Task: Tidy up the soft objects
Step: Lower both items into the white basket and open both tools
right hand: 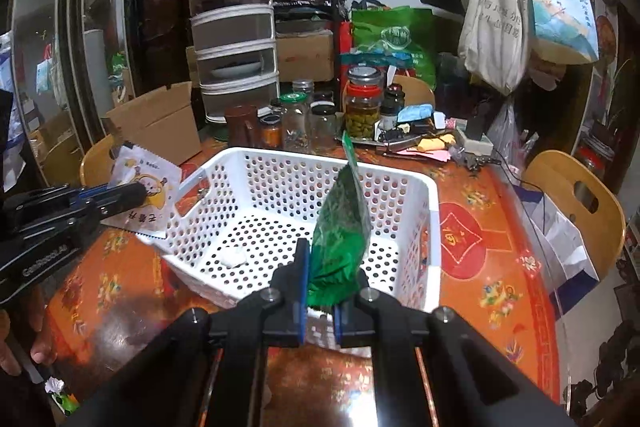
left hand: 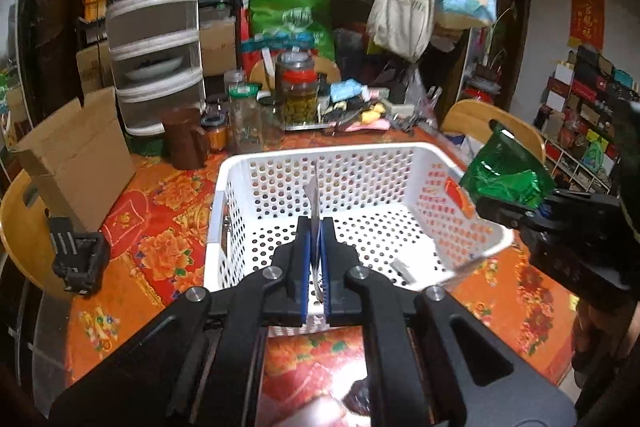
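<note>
The green foil packet (right hand: 340,239) is being held upright between the jaws of the right gripper (right hand: 320,291), above the near rim of the white perforated basket (right hand: 432,211). A flat white sachet with a cartoon print (right hand: 144,195) is being pinched edge-on in the narrow jaws of the left gripper (left hand: 316,247), also over the basket, whose floor is carrying only a small white scrap (right hand: 234,257).

Several risks are being judged from this arrangement. The packet is being gripped only at its lower end, so its tall, floppy upper part could be tipped outward on release and dropped over the rim onto the floral tabletop (right hand: 480,267). The sachet is being held by a thin edge; it could be slipped from the pads before it is lowered. The basket is looking tilted, with its near corner seemingly raised off the tabletop, so a nudge from either gripper could be shifting it or sliding it away. With both grippers being brought over the same opening, a collision between them is also being risked. The glass jars (right hand: 362,107) behind are well apart.
</note>
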Tool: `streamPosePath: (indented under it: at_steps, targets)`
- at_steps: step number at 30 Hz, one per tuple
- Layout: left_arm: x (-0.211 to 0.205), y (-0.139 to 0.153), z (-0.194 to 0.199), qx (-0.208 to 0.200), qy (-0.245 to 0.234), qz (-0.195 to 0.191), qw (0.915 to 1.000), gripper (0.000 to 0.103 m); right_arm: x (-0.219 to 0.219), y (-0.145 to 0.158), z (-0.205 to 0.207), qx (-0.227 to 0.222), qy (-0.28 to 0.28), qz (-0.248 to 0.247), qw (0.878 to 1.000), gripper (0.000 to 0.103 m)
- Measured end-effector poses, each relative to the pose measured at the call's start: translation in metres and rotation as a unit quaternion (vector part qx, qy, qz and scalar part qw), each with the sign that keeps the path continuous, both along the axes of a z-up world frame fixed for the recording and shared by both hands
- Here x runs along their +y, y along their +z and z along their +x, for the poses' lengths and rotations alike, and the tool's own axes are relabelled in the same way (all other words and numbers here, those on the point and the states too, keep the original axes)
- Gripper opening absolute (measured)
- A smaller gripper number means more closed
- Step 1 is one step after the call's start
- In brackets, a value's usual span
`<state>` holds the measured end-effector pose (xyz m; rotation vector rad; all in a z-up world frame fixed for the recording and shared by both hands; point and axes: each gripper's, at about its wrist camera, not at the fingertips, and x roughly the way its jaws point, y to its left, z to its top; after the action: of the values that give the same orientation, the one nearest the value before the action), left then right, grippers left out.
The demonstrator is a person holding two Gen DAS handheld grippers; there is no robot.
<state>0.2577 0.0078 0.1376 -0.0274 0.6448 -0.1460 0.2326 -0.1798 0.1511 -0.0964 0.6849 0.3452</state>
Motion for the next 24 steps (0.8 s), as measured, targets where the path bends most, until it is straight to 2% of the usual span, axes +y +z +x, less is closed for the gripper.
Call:
streamPosePath:
  at_steps: [5, 10, 17, 24]
  targets:
    - [0.000, -0.026, 0.053, 0.051, 0.012, 0.008, 0.9986, 0.004, 0.007, -0.016, 0.030, 0.022, -0.011, -0.023, 0.999, 0.007]
    - [0.001, -0.054, 0.089, 0.094, 0.019, 0.007, 0.9954, 0.004, 0.010, -0.032, 0.054, 0.045, -0.017, -0.042, 0.998, 0.007]
    - [0.000, -0.072, 0.103, 0.114, 0.018, 0.011, 0.9932, 0.004, 0.020, -0.051, 0.073, 0.064, -0.019, -0.063, 0.996, 0.007]
    - [-0.002, -0.083, 0.108, 0.126, 0.015, 0.012, 0.9918, 0.008, 0.016, -0.056, 0.078, 0.061, -0.033, -0.056, 0.996, 0.008]
